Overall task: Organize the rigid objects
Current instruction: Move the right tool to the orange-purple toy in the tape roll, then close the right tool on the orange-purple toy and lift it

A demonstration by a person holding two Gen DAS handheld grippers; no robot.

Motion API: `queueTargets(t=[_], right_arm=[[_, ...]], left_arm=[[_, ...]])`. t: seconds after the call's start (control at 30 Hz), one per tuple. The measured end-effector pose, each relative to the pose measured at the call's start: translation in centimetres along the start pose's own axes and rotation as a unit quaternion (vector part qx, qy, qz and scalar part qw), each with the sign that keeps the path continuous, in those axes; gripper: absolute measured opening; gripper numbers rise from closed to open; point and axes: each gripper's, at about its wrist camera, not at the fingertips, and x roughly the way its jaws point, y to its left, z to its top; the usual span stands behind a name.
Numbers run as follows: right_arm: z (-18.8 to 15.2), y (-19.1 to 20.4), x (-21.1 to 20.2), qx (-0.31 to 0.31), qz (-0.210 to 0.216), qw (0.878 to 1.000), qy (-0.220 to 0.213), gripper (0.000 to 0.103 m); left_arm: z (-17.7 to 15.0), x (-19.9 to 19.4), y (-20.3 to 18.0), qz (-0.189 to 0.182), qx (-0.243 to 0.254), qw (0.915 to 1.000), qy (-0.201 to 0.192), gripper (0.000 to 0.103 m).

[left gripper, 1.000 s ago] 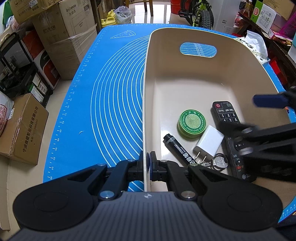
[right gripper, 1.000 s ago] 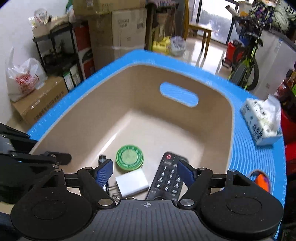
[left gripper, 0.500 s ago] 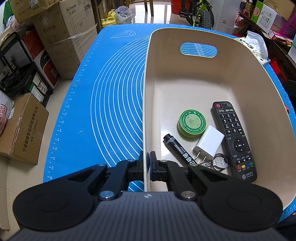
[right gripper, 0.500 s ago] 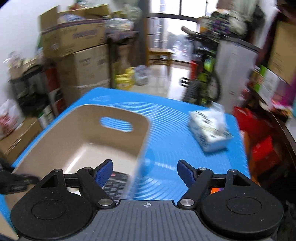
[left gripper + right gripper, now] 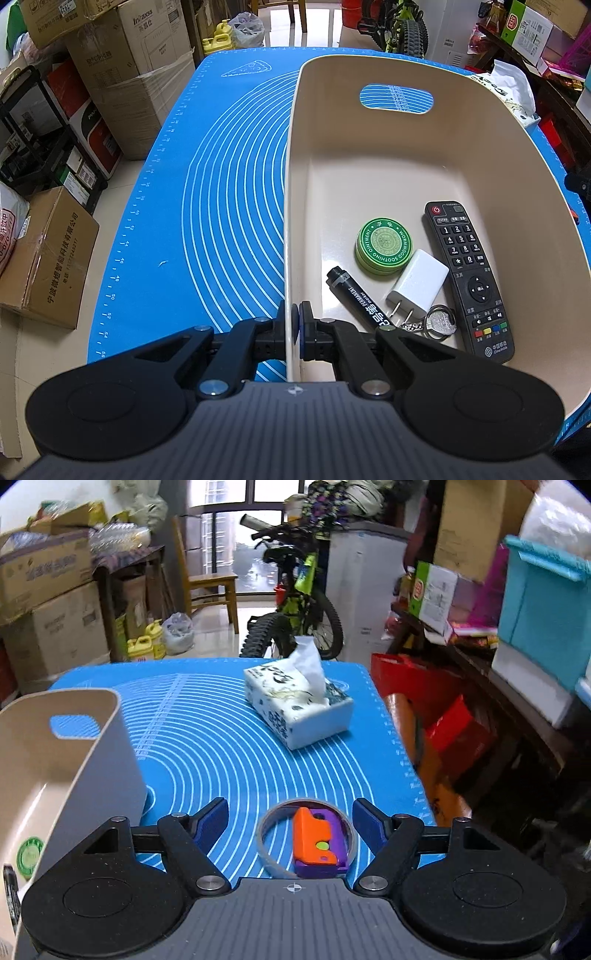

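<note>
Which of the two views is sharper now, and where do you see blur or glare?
Left wrist view: sharp; print on the marker and remote is readable, with soft glare on the bin floor. Right wrist view: softer, blurred toward the right edge around the teal box; window backlight; fisheye bends the mat edges.

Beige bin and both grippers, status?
Left gripper shut on beige plastic bin wall. Right gripper open over orange-purple toy inside grey ring.
</note>
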Motion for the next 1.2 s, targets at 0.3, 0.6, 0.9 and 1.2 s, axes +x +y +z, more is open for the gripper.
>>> queueTargets(t=[0.3, 0.6, 0.9, 1.2], right_arm=[[-1.1, -0.6, 2.3, -0.015, -0.023, 0.999, 0.019, 0.072], [-1.8, -1.6, 4.1, -0.014, -0.039, 0.998, 0.038, 0.071], [-2.8, -1.4, 6.1, -0.029, -0.036, 0.997, 0.063, 0.062], [-2.5, -2.3, 4.9, -0.012, -0.016, 0.999, 0.032, 0.048]], left_arm=[[-0.1, 0.0, -0.1, 0.000, 0.002, 1.0000, 0.000, 0.006], [-0.1, 0.0, -0.1, -0.001, 0.003, 1.0000, 0.000, 0.006], [-0.1, 0.0, -0.1, -0.001, 0.002, 1.0000, 0.000, 0.006], [-0.1, 0.0, -0.1, -0.001, 0.002, 1.0000, 0.000, 0.006]])
